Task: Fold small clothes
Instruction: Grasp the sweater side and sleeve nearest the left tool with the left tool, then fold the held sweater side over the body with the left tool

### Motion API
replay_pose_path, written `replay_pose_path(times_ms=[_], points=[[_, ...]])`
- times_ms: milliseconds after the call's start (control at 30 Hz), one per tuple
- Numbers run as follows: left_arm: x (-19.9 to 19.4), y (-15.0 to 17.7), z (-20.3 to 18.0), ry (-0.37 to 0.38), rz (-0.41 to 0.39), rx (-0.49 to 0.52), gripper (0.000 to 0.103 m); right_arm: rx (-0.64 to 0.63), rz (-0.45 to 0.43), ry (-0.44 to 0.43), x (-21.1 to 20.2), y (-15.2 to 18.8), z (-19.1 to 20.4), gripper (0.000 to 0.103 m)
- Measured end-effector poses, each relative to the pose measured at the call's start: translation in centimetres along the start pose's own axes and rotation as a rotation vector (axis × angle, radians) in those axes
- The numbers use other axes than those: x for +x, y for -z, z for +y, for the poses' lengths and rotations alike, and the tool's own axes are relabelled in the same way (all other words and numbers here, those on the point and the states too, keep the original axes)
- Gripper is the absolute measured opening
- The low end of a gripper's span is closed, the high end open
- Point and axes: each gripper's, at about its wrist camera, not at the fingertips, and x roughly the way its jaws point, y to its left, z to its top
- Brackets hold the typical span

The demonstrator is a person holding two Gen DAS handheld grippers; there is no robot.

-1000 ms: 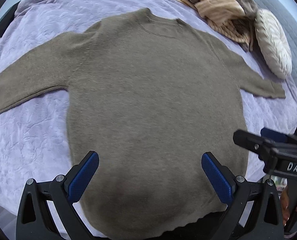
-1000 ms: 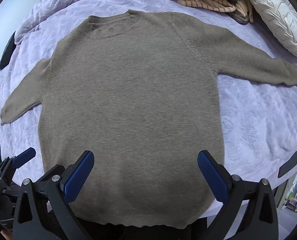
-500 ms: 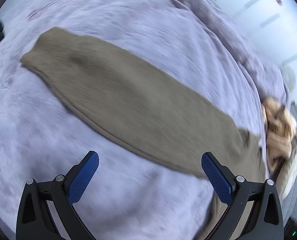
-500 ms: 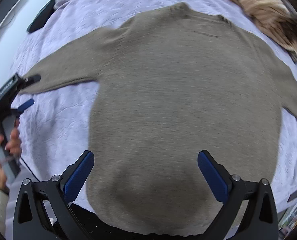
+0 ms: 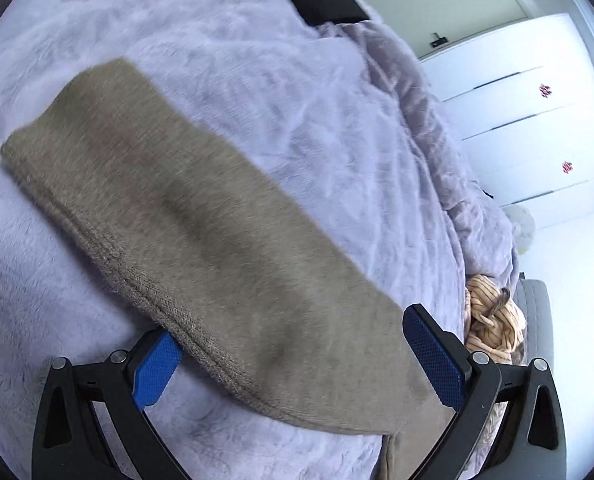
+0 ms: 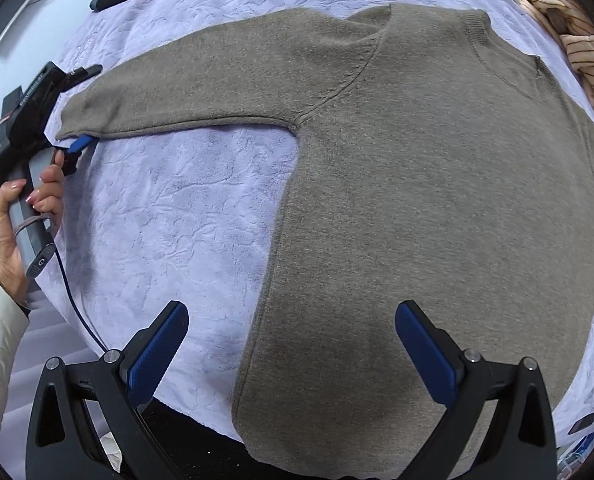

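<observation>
The taupe knitted sweater [image 6: 437, 208] lies flat on the lilac quilted bed cover [image 6: 169, 208], its left sleeve [image 5: 201, 240] stretched out to the left. The left gripper [image 5: 297, 368] straddles the sleeve cuff — jaws apart, one finger beneath the edge. The right gripper [image 6: 293, 344] hovers over the near hem, jaws apart. A striped tan garment [image 6: 577, 40] lies far right.

lilac bedspread [image 5: 337, 128], white wardrobe doors [image 5: 537, 120]
</observation>
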Motion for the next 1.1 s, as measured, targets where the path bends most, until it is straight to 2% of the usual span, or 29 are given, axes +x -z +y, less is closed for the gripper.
replay_pose_path(times_ms=[33,67,100,133,200,267,333,367,433,533,700,833,933,1033,1100], points=[[-0.1,0.0,-0.4,-0.019,-0.014,0.013,0.103,0.002,-0.002,-0.002,-0.1,-0.1,0.1,0.103],[-0.1,-0.1,-0.8,-0.04,-0.026,0.018,0.095,0.003,-0.005,-0.006,-0.2,-0.1,0.2,0.103],[0.1,-0.2,-1.0,-0.06,-0.03,0.019,0.082,0.003,-0.006,-0.008,-0.2,-0.1,0.1,0.103],[0.4,-0.3,-1.0,-0.089,-0.027,0.014,0.074,0.003,-0.008,-0.01,-0.1,-0.2,0.3,0.103],[1.1,-0.3,-0.7,-0.133,-0.021,0.005,0.039,-0.001,-0.012,-0.017,-0.2,-0.2,0.3,0.103],[1.8,-0.1,-0.6,-0.145,-0.012,0.014,0.021,-0.005,-0.021,-0.029,-0.5,-0.1,-0.2,0.103],[1.9,0.2,-0.9,-0.169,-0.024,0.026,0.021,-0.004,-0.033,-0.042,-1.0,0.2,-0.8,0.103],[1.8,0.3,-1.4,-0.181,-0.032,0.04,0.015,-0.001,-0.038,-0.055,-1.2,0.4,-1.4,0.103],[0.8,0.8,-3.2,-0.167,-0.055,0.073,0.013,0.006,-0.041,-0.075,-1.6,0.7,-2.4,0.103],[-0.3,2.2,-7.9,-0.118,-0.085,0.156,0.013,0.022,-0.043,-0.097,-2.0,1.2,-4.7,0.103],[0.8,6.9,-19.3,0.013,-0.072,0.352,0.013,0.072,-0.067,-0.121,-3.6,1.6,-9.9,0.103],[4.6,13.1,-28.5,0.103,0.014,0.542,0.013,0.112,-0.092,-0.121,-4.8,2.1,-14.0,0.103],[9.5,19.2,-33.8,0.137,0.138,0.65,0.013,0.162,-0.115,-0.117,-5.7,2.7,-17.6,0.103],[14.0,25.3,-36.5,0.13,0.255,0.737,0.013,0.222,-0.123,-0.11,-6.0,3.7,-20.9,0.103],[16.1,29.1,-36.9,0.078,0.295,0.804,0.013,0.276,-0.118,-0.107,-5.8,4.6,-23.4,0.103]])
